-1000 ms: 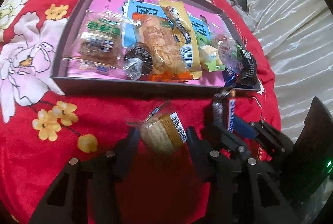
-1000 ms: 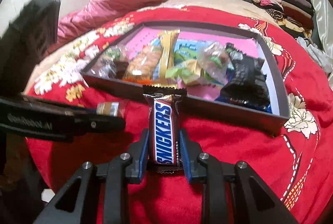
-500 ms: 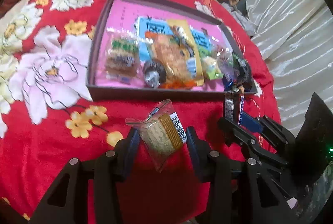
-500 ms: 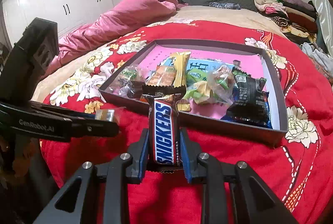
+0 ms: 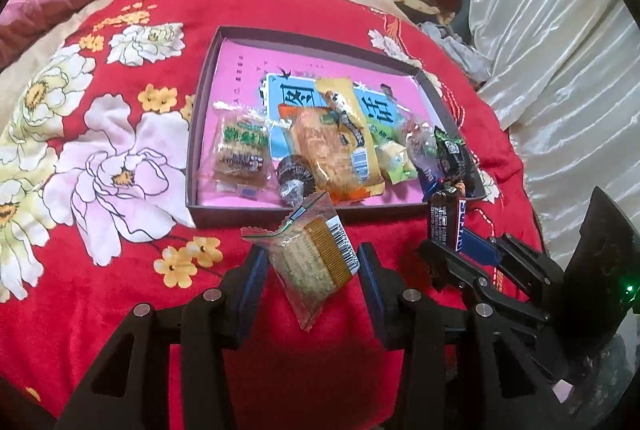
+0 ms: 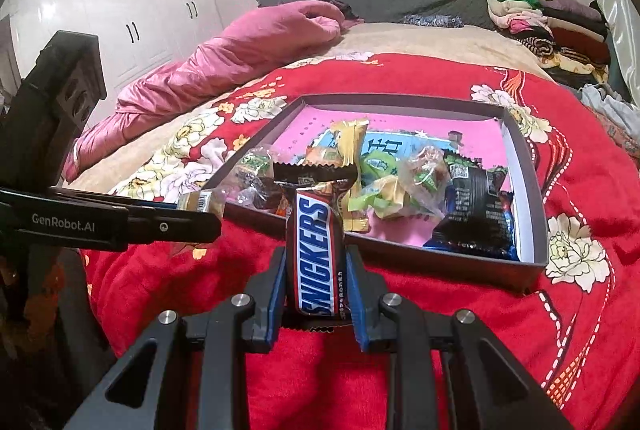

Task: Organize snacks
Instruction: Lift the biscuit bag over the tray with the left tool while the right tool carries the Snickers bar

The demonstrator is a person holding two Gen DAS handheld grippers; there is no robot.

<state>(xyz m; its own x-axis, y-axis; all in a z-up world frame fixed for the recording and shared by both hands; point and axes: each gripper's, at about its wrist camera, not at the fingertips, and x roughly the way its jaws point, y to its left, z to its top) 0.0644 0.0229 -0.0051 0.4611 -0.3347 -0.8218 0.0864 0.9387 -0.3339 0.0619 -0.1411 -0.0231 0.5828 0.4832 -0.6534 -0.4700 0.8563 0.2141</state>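
Left gripper (image 5: 310, 266) has risen clear of the bedspread (image 5: 120, 290), clamping the clear-wrapped pastry (image 5: 316, 258) short of the tray (image 5: 196, 150), right gripper (image 6: 316, 294) gripping the Snickers bar (image 6: 316, 254); both look ready for drop-in.

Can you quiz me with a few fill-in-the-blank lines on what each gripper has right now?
1. The right gripper is shut on a ____ bar.
2. The left gripper holds a clear-wrapped ____.
3. The other snacks lie in a shallow box with a ____ floor.
4. The box rests on a ____ floral blanket.

Missing words: Snickers; biscuit; pink; red
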